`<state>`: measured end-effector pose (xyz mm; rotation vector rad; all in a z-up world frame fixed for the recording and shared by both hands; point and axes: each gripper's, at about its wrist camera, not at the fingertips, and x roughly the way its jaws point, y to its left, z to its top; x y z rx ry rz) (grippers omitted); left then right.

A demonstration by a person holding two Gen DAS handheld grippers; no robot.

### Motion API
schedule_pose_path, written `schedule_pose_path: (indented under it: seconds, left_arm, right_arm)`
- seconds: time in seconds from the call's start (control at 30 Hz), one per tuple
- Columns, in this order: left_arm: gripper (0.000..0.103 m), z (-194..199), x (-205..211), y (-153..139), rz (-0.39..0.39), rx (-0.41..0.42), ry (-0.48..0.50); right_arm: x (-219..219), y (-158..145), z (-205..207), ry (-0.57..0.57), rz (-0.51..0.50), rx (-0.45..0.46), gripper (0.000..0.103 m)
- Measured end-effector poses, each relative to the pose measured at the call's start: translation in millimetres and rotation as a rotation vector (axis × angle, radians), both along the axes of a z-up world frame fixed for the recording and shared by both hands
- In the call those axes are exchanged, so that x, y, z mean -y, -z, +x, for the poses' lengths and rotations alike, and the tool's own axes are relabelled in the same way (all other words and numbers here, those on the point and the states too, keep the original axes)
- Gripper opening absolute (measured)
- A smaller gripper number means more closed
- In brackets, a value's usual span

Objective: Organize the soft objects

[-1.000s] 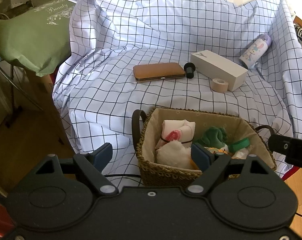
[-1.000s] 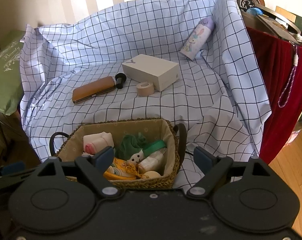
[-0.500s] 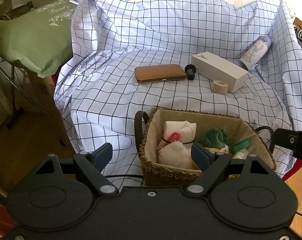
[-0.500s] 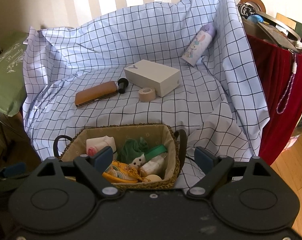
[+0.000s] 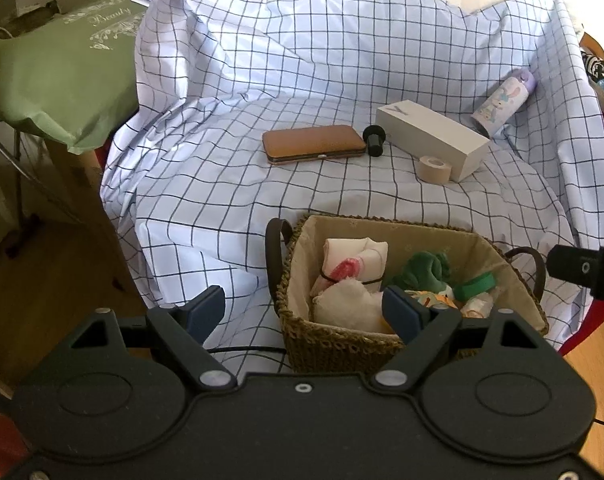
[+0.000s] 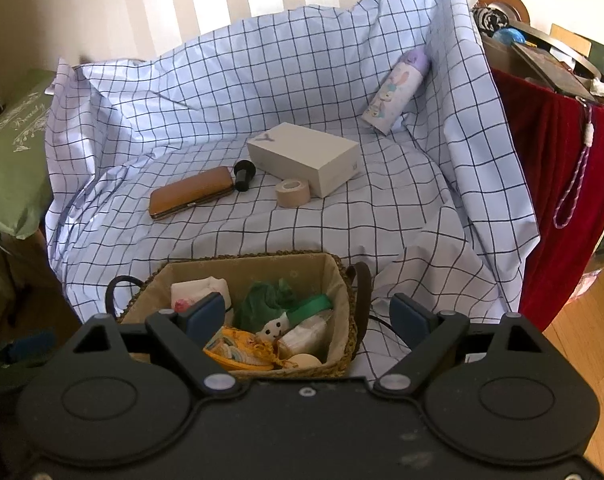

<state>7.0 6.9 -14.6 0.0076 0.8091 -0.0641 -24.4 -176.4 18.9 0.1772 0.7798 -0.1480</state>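
A woven basket [image 5: 334,344] [image 6: 344,292] with dark handles sits at the near edge of the checked cloth [image 5: 334,80]. It holds soft things: a rolled white cloth with a pink print [image 5: 354,258], a white cloth [image 5: 348,304], a green plush [image 5: 420,270] [image 6: 267,300], a yellow knitted piece [image 6: 239,350] and a small white toy [image 6: 275,328]. My left gripper [image 5: 304,308] is open and empty, just in front of the basket. My right gripper [image 6: 308,316] is open and empty, above the basket's near rim.
On the cloth behind lie a brown case [image 5: 314,145], a black cylinder [image 5: 374,140], a white box [image 5: 430,138], a tape roll [image 5: 433,168] and a printed bottle [image 5: 504,104]. A green cushion [image 5: 53,64] is at the left, a red cloth [image 6: 562,184] at the right.
Both grippers have drawn back a little from the basket; it looks slightly farther and lower in both views. Both stay open. The objects have not moved.
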Motion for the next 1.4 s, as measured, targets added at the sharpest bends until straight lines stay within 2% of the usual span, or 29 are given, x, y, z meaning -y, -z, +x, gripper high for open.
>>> schedule_pose_path:
  seconds: [0.13, 0.47, 0.93, 1.4]
  left_arm:
    - [0.083, 5, 2, 2, -0.005, -0.018, 0.02]
    - [0.083, 19, 14, -6, 0.024, 0.006, 0.074]
    - [0.083, 70, 31, -1, 0.064, -0.043, 0.116]
    - [0.083, 134, 39, 15, 0.07, -0.07, 0.173]
  right_arm:
    - [3, 1, 7, 0.014, -0.001, -0.001, 0.09]
    - [9, -8, 21, 0.022, 0.004, 0.044, 0.09]
    - [24, 11, 70, 0.053, 0.043, -0.041, 0.09]
    - [16, 33, 144, 0.05, 0.042, -0.093, 0.09]
